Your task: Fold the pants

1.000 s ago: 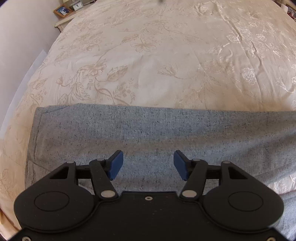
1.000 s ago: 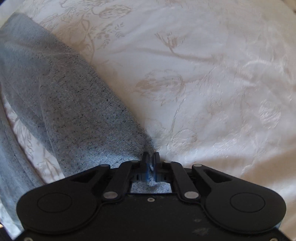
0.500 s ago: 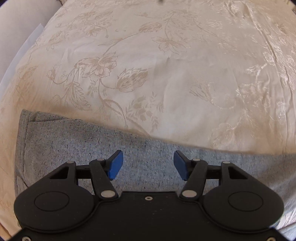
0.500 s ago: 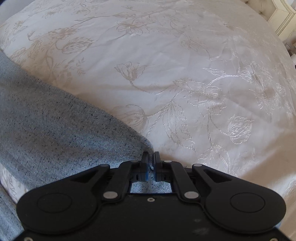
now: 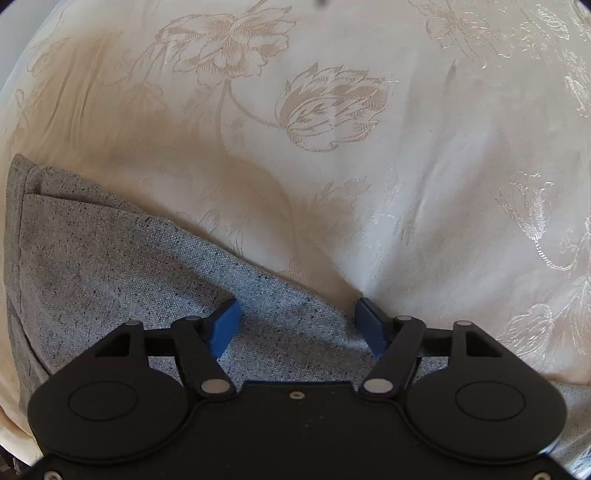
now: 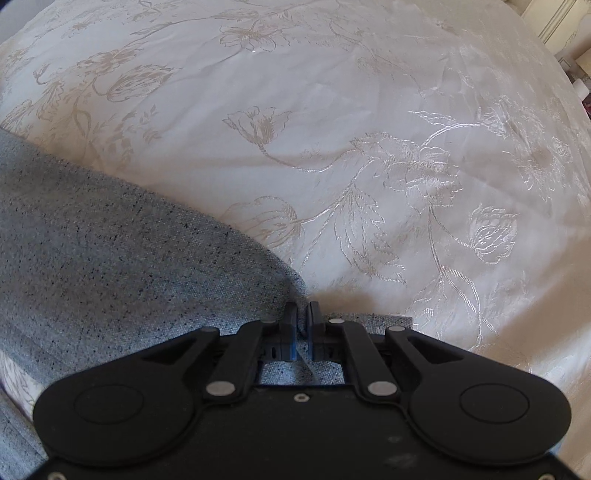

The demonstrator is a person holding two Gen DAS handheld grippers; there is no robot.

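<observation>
Grey speckled pants [image 5: 110, 266] lie on the bed, their hemmed end at the left of the left wrist view. My left gripper [image 5: 297, 306] points straight down over the far edge of the cloth. Its blue pads [image 5: 225, 325] stand wide apart and are still opening, the cloth below them, not pinched. In the right wrist view the pants [image 6: 110, 240] run from the left to my right gripper [image 6: 302, 308]. That gripper pinches a fold of the grey cloth between its nearly closed pads, which are easing apart slightly.
A cream bedspread [image 5: 369, 147] with a floral pattern covers the whole bed [image 6: 332, 110] beyond the pants. Pale furniture [image 6: 554, 22] shows past the bed's far right corner. The bed's edge curves along the left of the left wrist view.
My left gripper has come down close to the bed, over the pants' far edge, and its jaws have spread wider. The right gripper keeps its pinch and has rolled slightly.
</observation>
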